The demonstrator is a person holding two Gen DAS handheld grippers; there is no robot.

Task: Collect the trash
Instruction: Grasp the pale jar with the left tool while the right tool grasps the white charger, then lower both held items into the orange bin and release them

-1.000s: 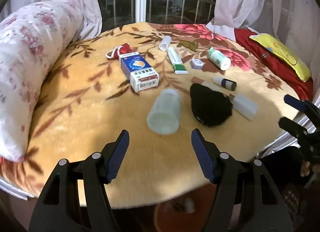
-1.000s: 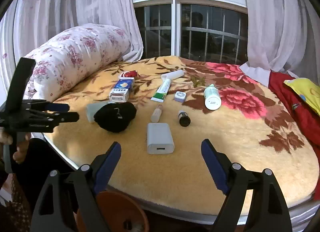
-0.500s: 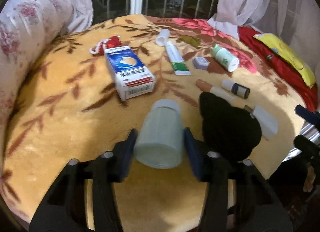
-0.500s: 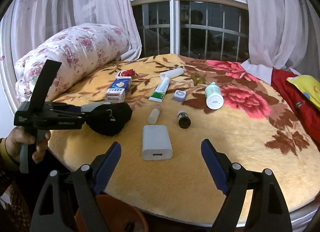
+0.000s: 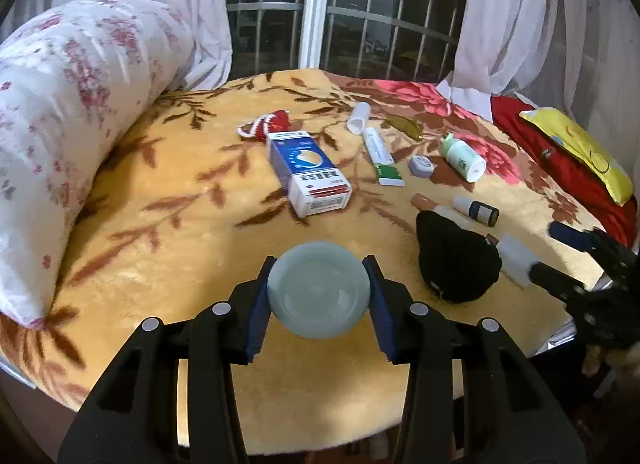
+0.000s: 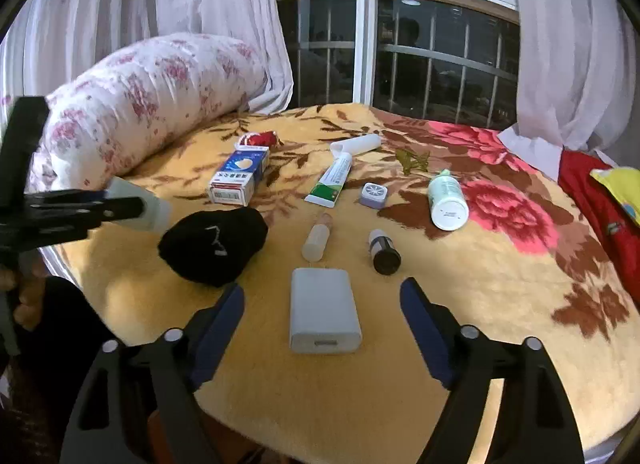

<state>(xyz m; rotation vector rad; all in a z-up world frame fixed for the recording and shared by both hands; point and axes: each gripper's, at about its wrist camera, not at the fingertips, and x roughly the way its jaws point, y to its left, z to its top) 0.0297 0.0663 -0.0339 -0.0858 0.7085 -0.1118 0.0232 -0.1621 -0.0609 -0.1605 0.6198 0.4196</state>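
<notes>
My left gripper is shut on a pale green plastic bottle and holds it lifted off the yellow floral blanket; the bottle also shows in the right wrist view, held at the far left. My right gripper is open and empty, hovering over a white power adapter near the front edge of the bed. A black cap lies just left of the adapter.
On the blanket lie a blue-white medicine box, a toothpaste tube, a white-green bottle, a small dark-capped vial, a pink-tipped tube and a small purple case. A floral bolster lines the left side.
My left gripper moved in around the pale green bottle, shut on it and lifted it off the blanket. My right gripper stayed open and shifted slightly closer to the adapter.
</notes>
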